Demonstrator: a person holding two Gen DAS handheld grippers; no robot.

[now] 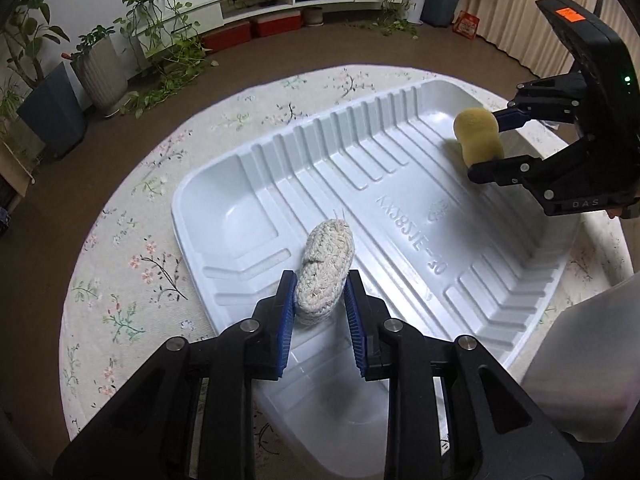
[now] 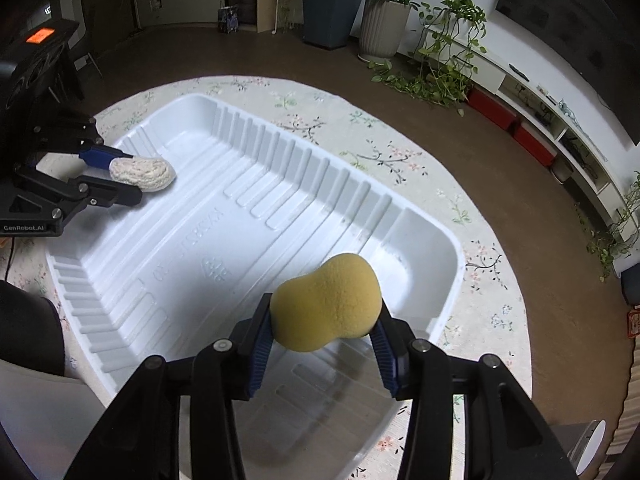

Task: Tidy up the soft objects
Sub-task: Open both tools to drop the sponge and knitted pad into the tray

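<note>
Between the blue pads of my left tongs (image 1: 320, 300) sits the braided rope pad (image 1: 326, 264), an off-white oval coil standing on edge; the pads pinch its near end and the rest pokes forward over the white tray (image 1: 256, 184). My right tongs (image 2: 320, 332) are clamped across the waist of the yellow sponge (image 2: 328, 304), a peanut-shaped piece whose two lobes bulge out on either side of the grip. Both pieces are over the tray: the rope pad near one end, the sponge near the opposite end, well apart from each other. From these views I cannot tell whether either one touches the ribbed floor yet or is just above it.

I judge both to be very light. The sponge looks springy and will squash under pressure, so the narrow waist is the sensible place to hold it; its foam should not slip on the pads. The rope pad seems firmer but floppy, with a loose strand at its far tip, and it is best taken by its flat faces as now.

Outward from there, the tray lies on a round table (image 1: 120, 264) under a flowered cloth, with brown floor and potted plants (image 2: 448, 40) beyond.
</note>
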